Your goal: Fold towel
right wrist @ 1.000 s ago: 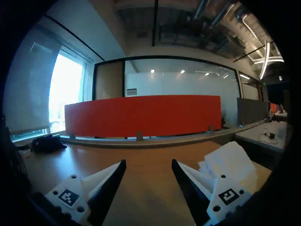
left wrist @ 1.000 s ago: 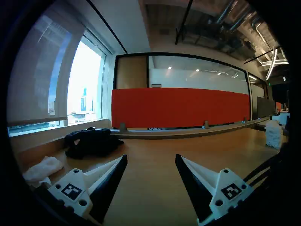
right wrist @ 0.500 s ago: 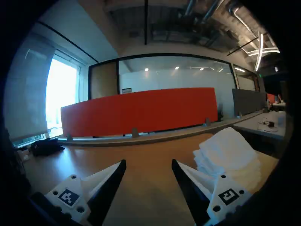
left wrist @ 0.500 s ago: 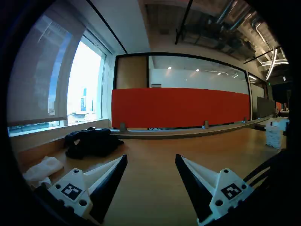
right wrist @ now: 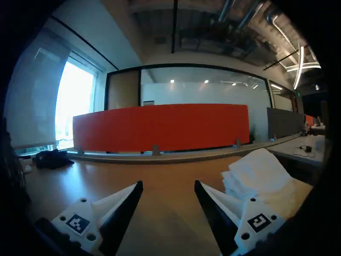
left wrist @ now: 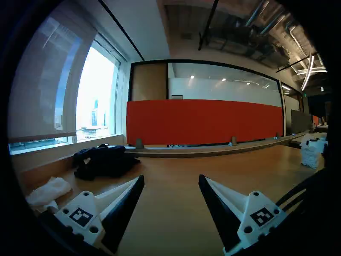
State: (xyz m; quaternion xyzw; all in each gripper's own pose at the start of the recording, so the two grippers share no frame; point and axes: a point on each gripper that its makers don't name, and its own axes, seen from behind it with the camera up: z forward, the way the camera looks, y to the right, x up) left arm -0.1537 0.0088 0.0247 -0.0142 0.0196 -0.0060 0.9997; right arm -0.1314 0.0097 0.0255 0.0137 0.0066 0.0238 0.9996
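Between the spread, empty fingers of your right gripper (right wrist: 167, 183) lies bare table (right wrist: 166, 168). The stack of white towels (right wrist: 260, 175) sits just beyond its right finger, off to the right. That makes your right hand the nearer one. From your left gripper (left wrist: 170, 177), likewise apart and holding nothing, the stack sits well off at the far right edge. A crumpled white cloth (left wrist: 47, 192) lies low on that gripper's left, perhaps another towel, though the edge blurs it. Farther back stands the red divider (right wrist: 160, 127).

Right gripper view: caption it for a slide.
Open right gripper over a wooden table, a stack of white towels close by.
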